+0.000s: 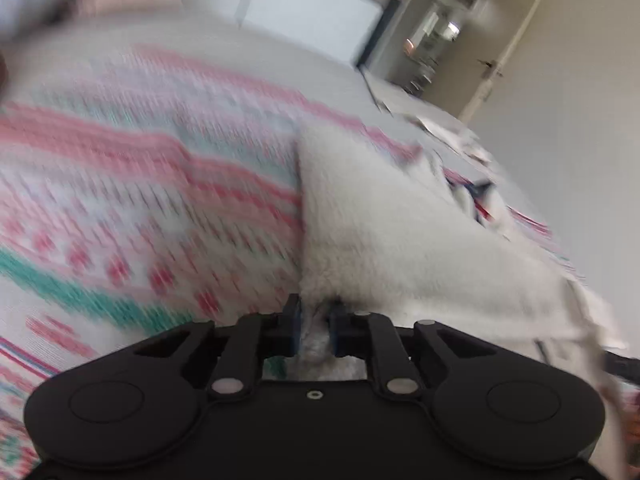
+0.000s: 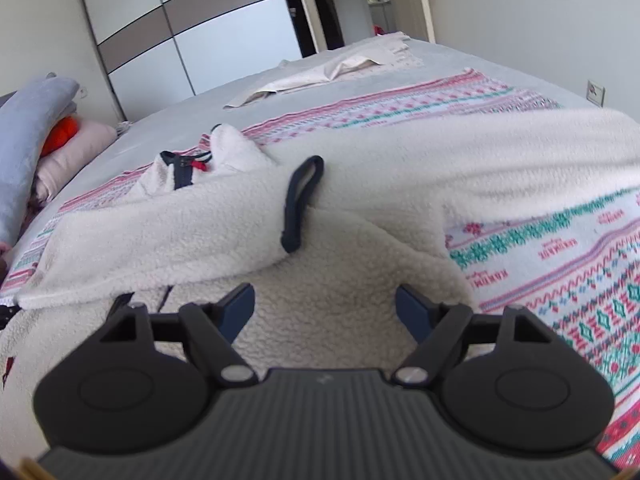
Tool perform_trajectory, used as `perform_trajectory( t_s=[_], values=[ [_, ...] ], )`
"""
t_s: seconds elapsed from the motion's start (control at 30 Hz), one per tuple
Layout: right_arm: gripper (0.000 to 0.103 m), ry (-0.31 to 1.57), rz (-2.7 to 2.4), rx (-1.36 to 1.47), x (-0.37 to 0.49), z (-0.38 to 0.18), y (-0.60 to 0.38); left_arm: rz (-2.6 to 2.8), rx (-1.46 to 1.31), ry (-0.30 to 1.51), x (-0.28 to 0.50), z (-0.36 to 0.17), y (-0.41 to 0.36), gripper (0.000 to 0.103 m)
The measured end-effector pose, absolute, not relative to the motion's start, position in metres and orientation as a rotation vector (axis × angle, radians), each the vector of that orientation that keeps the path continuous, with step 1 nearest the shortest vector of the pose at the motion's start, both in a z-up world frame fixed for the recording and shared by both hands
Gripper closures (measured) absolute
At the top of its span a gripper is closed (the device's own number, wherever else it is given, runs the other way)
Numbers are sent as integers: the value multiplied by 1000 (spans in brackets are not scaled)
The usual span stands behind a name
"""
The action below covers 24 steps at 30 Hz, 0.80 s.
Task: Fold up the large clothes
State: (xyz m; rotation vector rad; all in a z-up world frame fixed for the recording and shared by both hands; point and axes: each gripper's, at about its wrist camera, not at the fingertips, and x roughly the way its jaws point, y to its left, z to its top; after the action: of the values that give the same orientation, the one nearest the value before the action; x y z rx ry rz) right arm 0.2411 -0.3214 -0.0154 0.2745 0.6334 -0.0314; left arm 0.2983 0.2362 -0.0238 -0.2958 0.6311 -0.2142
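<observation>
Left wrist view: left tool (image 1: 314,320) is pinched nearly closed on a fold of the cream-white fleece garment (image 1: 372,220); fabric is visibly bunched between the blue pads. From the pinch point the fleece runs forward and to the tool's right as a raised ridge. The pink, teal and white patterned knit blanket (image 1: 140,184) spreads flat to the tool's left. Frame is motion-blurred, so edge detail is poor.

Right wrist view: right tool (image 2: 325,312) stands wide apart with nothing between the pads; it holds nothing. The fleece garment (image 2: 248,216) lies directly below and ahead of it on the bed (image 2: 168,120), spreading to both sides. A dark navy fabric loop (image 2: 301,204) lies just ahead of the tool, roughly in line with its pointing direction. The collar with dark zip (image 2: 182,172) sits further ahead and left.

Judgement: garment's long axis runs across the right tool, left to right. The right tool is the free one and lies directly over the fleece, so the next grasp likely falls to it, straight ahead and down.
</observation>
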Motion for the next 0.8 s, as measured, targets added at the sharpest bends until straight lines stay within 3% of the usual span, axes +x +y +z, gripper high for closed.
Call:
perform_trajectory(
  t_s=[0.1, 0.17, 0.2, 0.27, 0.47, 0.6, 0.8],
  values=[
    [26, 628, -26, 250, 236, -15, -322, -143, 26, 464, 274, -4, 196, 90],
    [25, 635, -31, 231, 235, -18, -322, -101, 114, 579, 288, -25, 186, 90],
    [25, 642, -34, 229, 234, -20, -323, -97, 98, 648, 296, -38, 188, 89],
    [25, 648, -30, 206, 232, -25, -322, -82, 104, 619, 292, -42, 189, 85],
    [20, 656, -11, 48, 224, -24, -308, -85, 102, 587, 272, -8, 191, 79],
    [19, 646, 3, 27, 220, -15, -304, -128, 67, 489, 258, 22, 186, 54],
    [17, 603, 4, 58, 222, -8, -310, -258, 12, 427, 268, 38, 142, 52]
  ],
)
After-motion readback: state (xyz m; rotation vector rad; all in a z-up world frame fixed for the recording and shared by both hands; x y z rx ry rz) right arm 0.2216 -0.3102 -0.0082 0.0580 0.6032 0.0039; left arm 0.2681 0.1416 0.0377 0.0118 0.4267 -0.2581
